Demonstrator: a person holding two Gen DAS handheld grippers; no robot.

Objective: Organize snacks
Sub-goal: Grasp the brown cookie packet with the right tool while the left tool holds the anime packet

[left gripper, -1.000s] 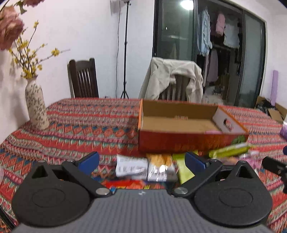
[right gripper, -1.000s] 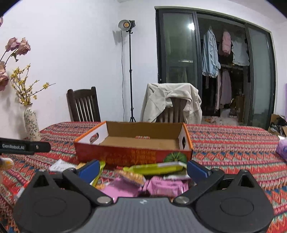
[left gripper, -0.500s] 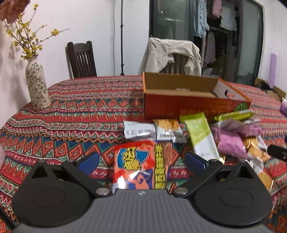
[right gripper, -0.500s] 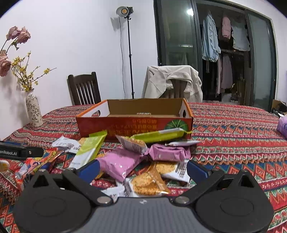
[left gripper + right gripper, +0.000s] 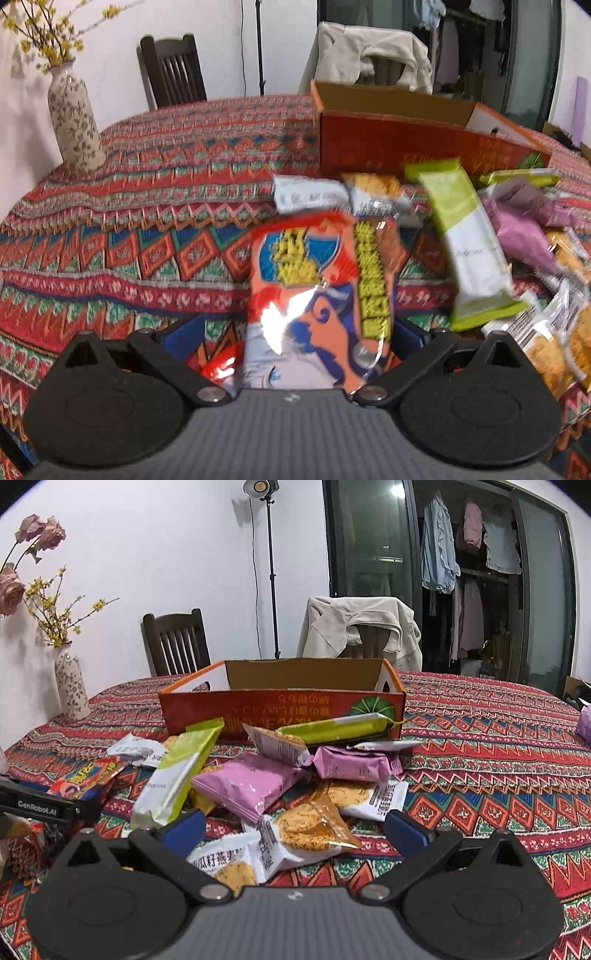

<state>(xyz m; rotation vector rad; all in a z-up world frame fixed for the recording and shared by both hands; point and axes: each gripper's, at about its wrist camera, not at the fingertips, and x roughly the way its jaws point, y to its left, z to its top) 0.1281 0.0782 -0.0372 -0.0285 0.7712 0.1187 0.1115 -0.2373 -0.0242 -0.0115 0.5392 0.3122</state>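
Two jaws spread wide on my left gripper [image 5: 295, 332] straddle the glossy red-and-blue snack packet [image 5: 317, 295], its long axis running straight ahead toward the orange cardboard box [image 5: 413, 144], while my right gripper [image 5: 293, 829] hangs released over the pile.

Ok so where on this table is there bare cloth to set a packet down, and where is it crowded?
Bare cloth lies between the vase and the cardboard box, and right of the box toward the table edge. It is crowded in front of the box: green packet, pink packets and cookie packets overlap there. The box's inside is not visible.
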